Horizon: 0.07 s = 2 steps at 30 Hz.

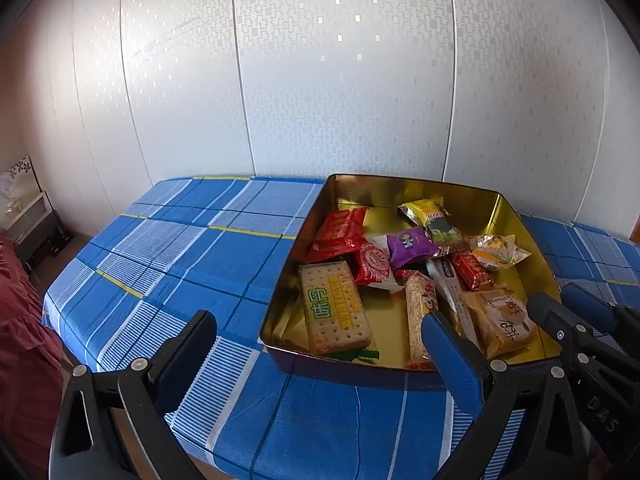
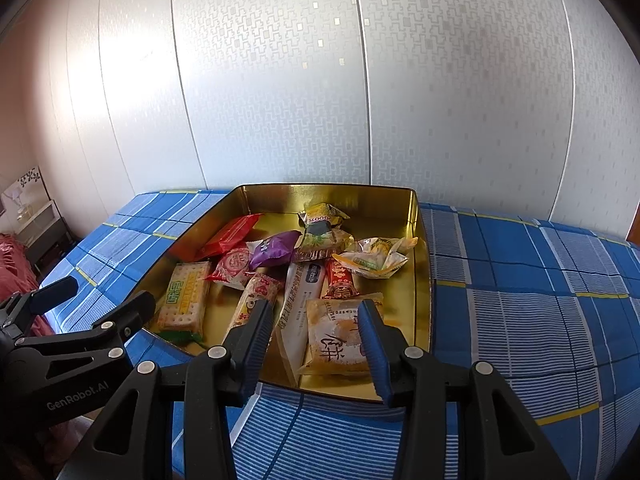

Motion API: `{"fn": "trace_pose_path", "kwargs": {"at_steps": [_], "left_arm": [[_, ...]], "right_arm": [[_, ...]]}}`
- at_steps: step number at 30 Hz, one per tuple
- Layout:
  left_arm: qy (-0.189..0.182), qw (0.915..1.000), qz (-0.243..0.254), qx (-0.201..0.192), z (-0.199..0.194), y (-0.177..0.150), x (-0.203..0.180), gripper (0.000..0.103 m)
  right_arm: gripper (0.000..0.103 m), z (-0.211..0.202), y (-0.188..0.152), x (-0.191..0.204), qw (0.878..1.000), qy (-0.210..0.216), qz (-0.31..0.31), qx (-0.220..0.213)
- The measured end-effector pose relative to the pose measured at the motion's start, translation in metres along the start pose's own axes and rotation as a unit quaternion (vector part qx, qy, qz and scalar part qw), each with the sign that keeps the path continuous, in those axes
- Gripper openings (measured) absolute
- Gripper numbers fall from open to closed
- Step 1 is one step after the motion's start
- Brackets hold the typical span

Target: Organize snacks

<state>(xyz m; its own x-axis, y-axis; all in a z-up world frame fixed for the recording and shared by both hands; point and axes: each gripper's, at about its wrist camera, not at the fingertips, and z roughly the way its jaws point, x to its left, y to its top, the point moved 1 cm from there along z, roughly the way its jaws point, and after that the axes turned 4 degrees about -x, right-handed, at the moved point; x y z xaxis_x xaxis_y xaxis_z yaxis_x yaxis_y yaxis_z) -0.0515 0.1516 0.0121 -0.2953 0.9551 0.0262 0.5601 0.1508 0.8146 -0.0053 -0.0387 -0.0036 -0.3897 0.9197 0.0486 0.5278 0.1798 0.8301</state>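
Blue plaid cloth (image 1: 168,264) beneath white patterned wall (image 1: 344,80)

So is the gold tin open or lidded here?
Open: the gold tin has no lid on it, and the snack packets lie exposed inside, visible in both views.

Worktop (image 1: 168,264) left of tin (image 1: 280,296): bare cloth, free passage. Right of tin likewise bare. Tin interior crowded w/ snack packets (image 2: 280,280); bare floor only at far end. Tin walls obstruct low side entry; wall (image 1: 320,80) blocks beyond.
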Motion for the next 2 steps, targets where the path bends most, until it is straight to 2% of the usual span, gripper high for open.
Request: {"fn": "trace_pose_path", "kwargs": {"at_steps": [2], "left_arm": [[0.001, 1.0000, 0.002, 0.000, 0.0003, 0.0001, -0.0007, 0.103]], "right_arm": [[0.045, -0.0005, 0.0005, -0.0025, 1.000, -0.002, 0.004, -0.001]]}}
